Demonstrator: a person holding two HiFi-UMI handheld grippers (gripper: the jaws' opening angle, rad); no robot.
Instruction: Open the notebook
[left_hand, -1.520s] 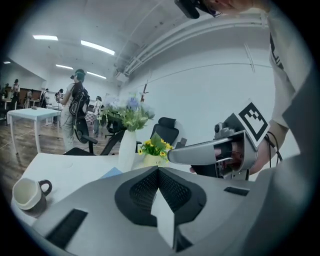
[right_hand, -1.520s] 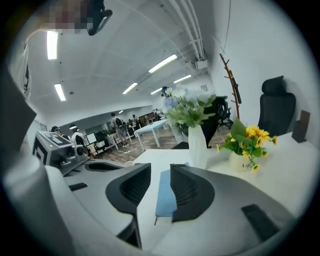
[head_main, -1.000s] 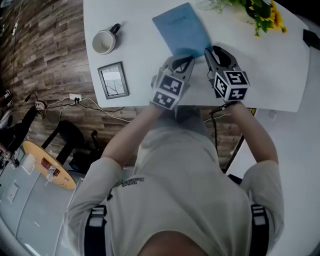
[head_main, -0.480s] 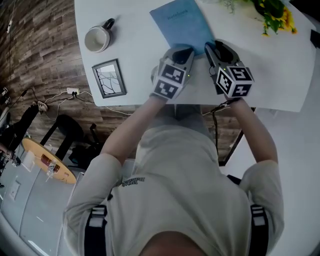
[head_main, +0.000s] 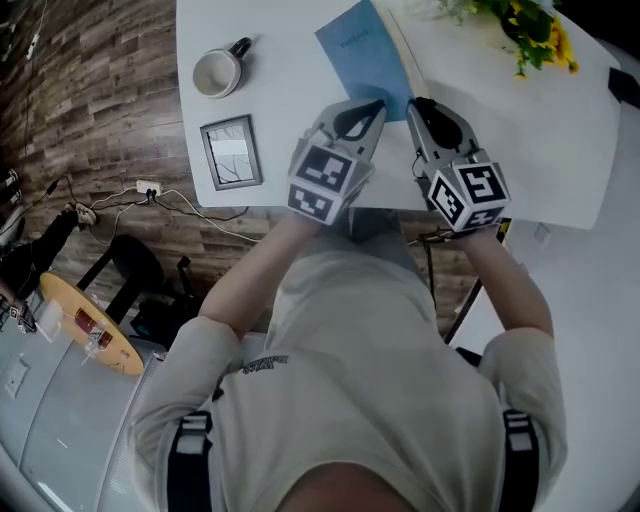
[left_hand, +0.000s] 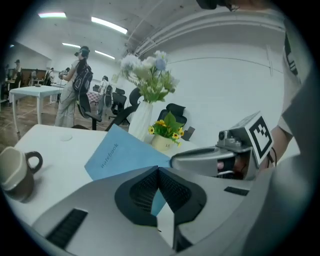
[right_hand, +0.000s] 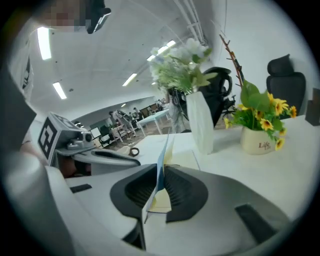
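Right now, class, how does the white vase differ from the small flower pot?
The vase is tall and slim; the pot is short and squat. The vase is plain white; the pot is cream with lettering. The vase holds pale flowers; the pot yellow flowers. Both stand upright on the table.

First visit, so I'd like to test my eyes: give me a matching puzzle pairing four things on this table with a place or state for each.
1 mug
2 picture frame
3 notebook
4 yellow flowers

A blue, cover raised
B in a pot, far right
C left side, near edge
D left side, farther back, handle pointing away

Pairs: 1-D, 2-C, 3-A, 4-B.
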